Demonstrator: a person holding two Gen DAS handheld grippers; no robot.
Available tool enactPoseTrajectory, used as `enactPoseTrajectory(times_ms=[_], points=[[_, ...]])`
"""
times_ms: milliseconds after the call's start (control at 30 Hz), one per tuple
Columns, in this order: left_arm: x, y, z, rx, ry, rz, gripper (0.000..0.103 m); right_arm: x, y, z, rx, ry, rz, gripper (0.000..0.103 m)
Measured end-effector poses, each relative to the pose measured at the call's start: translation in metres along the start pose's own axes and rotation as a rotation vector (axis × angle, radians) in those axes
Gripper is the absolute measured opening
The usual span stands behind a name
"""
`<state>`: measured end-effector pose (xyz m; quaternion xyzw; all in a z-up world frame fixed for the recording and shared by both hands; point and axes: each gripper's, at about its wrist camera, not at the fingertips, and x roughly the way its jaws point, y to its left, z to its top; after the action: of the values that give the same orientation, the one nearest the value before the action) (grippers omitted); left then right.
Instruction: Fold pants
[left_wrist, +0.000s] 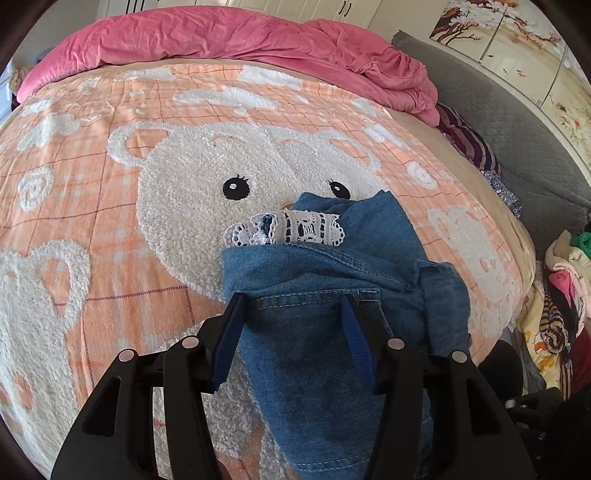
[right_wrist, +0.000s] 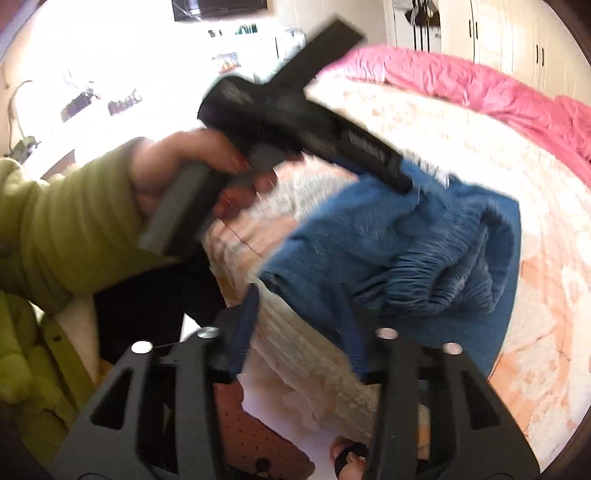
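We see the pants (left_wrist: 332, 302) — blue denim with a white lace trim (left_wrist: 288, 229) at the far end — bunched on the orange bear-patterned blanket (left_wrist: 110, 184) of the bed. In the left wrist view the left gripper (left_wrist: 291, 299) stands with its jaws at a middling spread over the near part of the denim, one finger at the left edge of the cloth, the other over the pocket seam. The fabric runs under and between them, but whether the pads press on it we cannot tell. A pink quilt (left_wrist: 221, 33) lies heaped along the far side of the bed, and a pile of clothes (left_wrist: 557, 306) sits off the right edge.

The right wrist view is smeared by motion. There the right gripper (right_wrist: 299, 291) hangs at the near edge of the pants (right_wrist: 406, 251), its jaws partly apart; the left finger is over the blanket (right_wrist: 535, 332), the right one against the blurred denim hem — we see nothing clamped. Farther off, a hand (right_wrist: 177, 173) in a yellow-green sleeve (right_wrist: 66, 221) grips the handle of the left gripper (right_wrist: 402, 184), whose tip meets the far end of the denim. Its jaws are hidden from this side. The near part of the bed is cut off by the gripper body.
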<state>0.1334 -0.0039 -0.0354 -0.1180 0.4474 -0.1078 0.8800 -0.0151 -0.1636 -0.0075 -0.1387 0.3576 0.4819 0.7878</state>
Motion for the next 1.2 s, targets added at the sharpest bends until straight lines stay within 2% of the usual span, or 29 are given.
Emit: enactPoseTrajectory(times_ms=[100, 300, 400, 533, 800, 933, 1033, 1200], points=[[-0.003, 0.000, -0.001, -0.003, -0.006, -0.002, 0.052, -0.015, 0.008, 0.006, -0.010, -0.039, 0.005, 0.039], [-0.012, -0.003, -0.002, -0.003, -0.019, 0.001, 0.051, -0.036, 0.007, 0.016, 0.007, -0.086, -0.025, 0.054], [-0.021, -0.006, -0.003, 0.001, -0.034, -0.003, 0.051, -0.042, 0.004, 0.017, 0.028, -0.100, -0.049, 0.057], [-0.035, -0.012, -0.004, 0.012, -0.066, 0.007, 0.052, -0.045, -0.002, 0.017, 0.060, -0.116, -0.071, 0.068], [-0.069, -0.020, -0.008, 0.014, -0.125, 0.009, 0.053, -0.054, -0.015, 0.017, 0.123, -0.156, -0.124, 0.077], [-0.082, -0.025, -0.013, 0.017, -0.149, 0.029, 0.063, -0.061, -0.025, 0.017, 0.161, -0.170, -0.168, 0.083], [-0.090, -0.027, -0.017, 0.017, -0.159, 0.044, 0.064, -0.064, -0.033, 0.016, 0.185, -0.171, -0.207, 0.084], [-0.099, -0.032, -0.022, 0.016, -0.167, 0.055, 0.071, -0.073, -0.049, 0.014, 0.253, -0.195, -0.246, 0.088]])
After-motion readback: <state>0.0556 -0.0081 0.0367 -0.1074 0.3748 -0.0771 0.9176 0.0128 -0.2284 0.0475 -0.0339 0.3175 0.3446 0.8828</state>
